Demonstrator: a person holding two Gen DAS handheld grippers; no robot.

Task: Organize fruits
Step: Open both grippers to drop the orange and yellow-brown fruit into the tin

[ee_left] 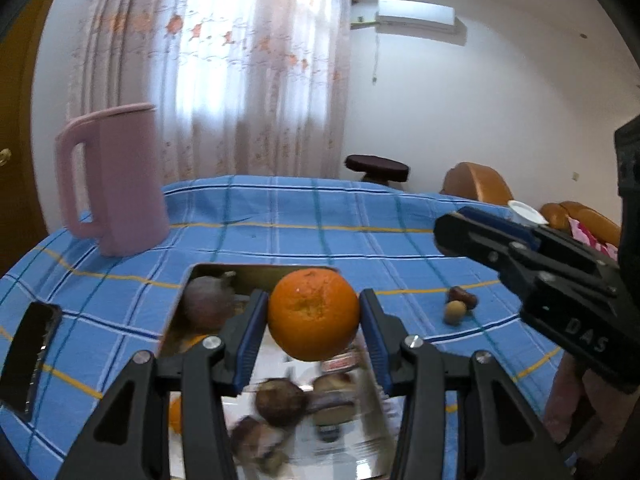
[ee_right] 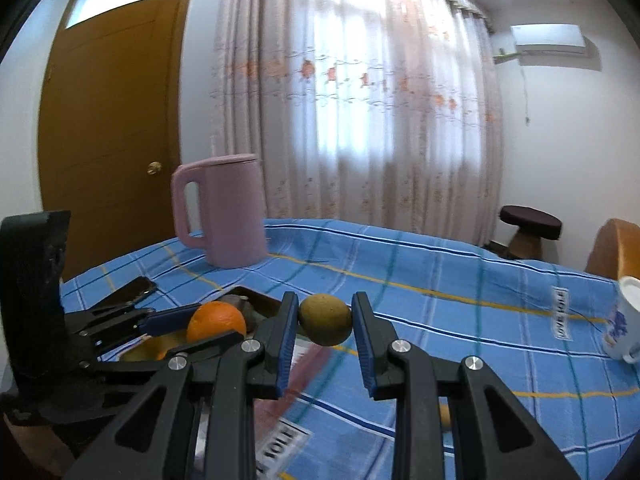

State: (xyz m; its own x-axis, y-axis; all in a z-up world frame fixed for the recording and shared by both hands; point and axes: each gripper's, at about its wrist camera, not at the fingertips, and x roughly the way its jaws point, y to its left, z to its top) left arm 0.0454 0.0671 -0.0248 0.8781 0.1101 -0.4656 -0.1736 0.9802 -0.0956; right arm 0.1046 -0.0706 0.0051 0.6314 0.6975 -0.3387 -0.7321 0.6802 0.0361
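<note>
My left hand-held gripper (ee_left: pixel 314 316) clamps the round orange (ee_left: pixel 313 314) directly above the shiny metal tray (ee_left: pixel 208 276) of fruit; my right hand-held gripper (ee_right: pixel 325 320), beside it over the blue-checked desk (ee_right: pixel 460 320), pinches a small brownish-green fruit (ee_right: pixel 325 320).

A: Left wrist cam?
B: Low over the blue checked tablecloth (ee_left: pixel 304 216), looking along its fingers twd the curtain; pink jug (ee_left: pixel 116 184) far left.
A: Right wrist?
B: Same heading, jug (ee_right: pixel 224 212) left of centre. Both share jug, curtain, cloth.
</note>
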